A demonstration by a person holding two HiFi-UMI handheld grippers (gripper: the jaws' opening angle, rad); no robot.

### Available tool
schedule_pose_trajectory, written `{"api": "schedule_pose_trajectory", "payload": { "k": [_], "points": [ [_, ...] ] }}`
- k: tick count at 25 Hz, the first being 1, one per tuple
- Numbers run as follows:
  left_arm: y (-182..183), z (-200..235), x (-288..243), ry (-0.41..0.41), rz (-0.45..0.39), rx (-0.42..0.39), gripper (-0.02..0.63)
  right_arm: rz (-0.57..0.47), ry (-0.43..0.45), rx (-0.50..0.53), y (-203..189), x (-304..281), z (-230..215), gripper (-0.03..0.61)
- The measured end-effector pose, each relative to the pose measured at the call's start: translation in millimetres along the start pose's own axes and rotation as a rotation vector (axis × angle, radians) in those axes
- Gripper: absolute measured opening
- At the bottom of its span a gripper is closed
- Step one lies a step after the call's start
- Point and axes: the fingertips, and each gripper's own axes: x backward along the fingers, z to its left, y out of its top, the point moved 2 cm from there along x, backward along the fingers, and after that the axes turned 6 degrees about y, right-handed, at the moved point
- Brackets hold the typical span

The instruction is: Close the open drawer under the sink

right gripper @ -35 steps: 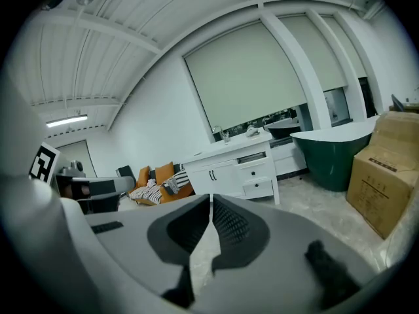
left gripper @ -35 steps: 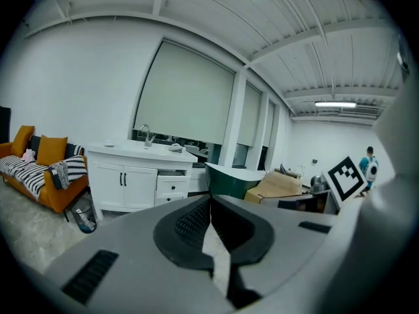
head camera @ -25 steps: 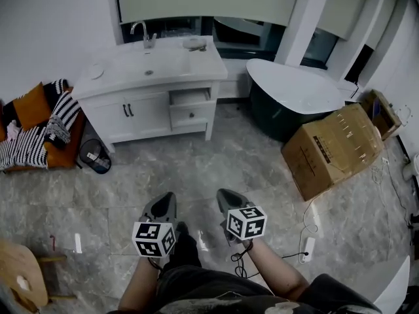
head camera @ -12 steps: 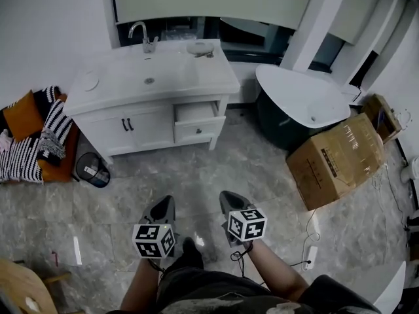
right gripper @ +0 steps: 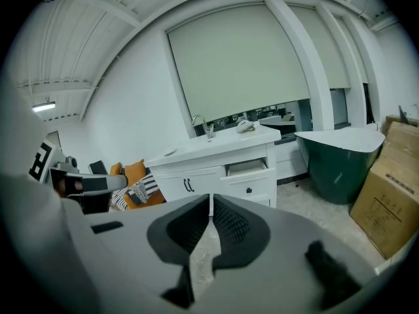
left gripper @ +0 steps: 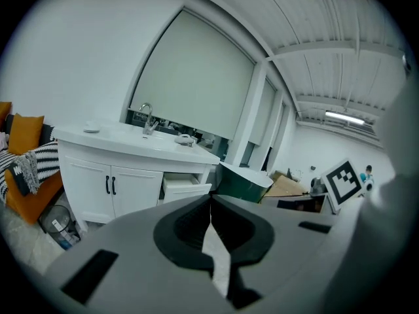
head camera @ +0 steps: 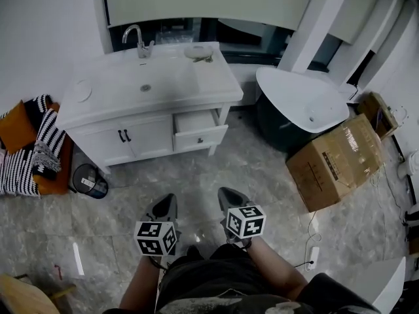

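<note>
A white sink cabinet (head camera: 147, 90) stands against the far wall, with a faucet (head camera: 137, 39) at its back. Its top right drawer (head camera: 200, 131) is pulled partly out; it also shows in the left gripper view (left gripper: 186, 187) and in the right gripper view (right gripper: 249, 175). My left gripper (head camera: 167, 203) and right gripper (head camera: 226, 197) hang side by side over the marble floor, well short of the cabinet. Both point toward it, jaws together with nothing between them.
A dark green tub with a white top (head camera: 298, 106) stands right of the cabinet, a cardboard box (head camera: 337, 156) in front of it. An orange seat with striped cloth (head camera: 29, 149) and a small bin (head camera: 88, 180) are at the left. A power strip (head camera: 311, 254) lies at the right.
The cabinet and drawer have grown larger and slid lower in the head view as I moved toward them. Both grippers stay shut and side by side.
</note>
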Motion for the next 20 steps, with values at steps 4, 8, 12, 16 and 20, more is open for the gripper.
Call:
{"api": "schedule_pose_trajectory", "payload": {
  "k": [4,8,12,16,20],
  "points": [
    [0,11,-21,-0.001,0.021,0.002,0.015,0.006,-0.021,-0.008,4,-17,-13,0.032],
    [3,21,-39,0.009,0.033,0.014,0.015,0.010,-0.021,-0.012,8,-35,-26,0.032],
    [5,27,-60,0.025,0.042,0.011,0.015,0.007,-0.021,-0.013,17,-62,-44,0.032],
    [9,37,-88,0.070,0.052,0.015,0.015,-0.006,0.005,-0.014,32,-90,-64,0.031],
    [13,45,-123,0.099,0.076,0.037,0.015,0.021,0.013,-0.013,43,-123,-93,0.032]
  ]
}}
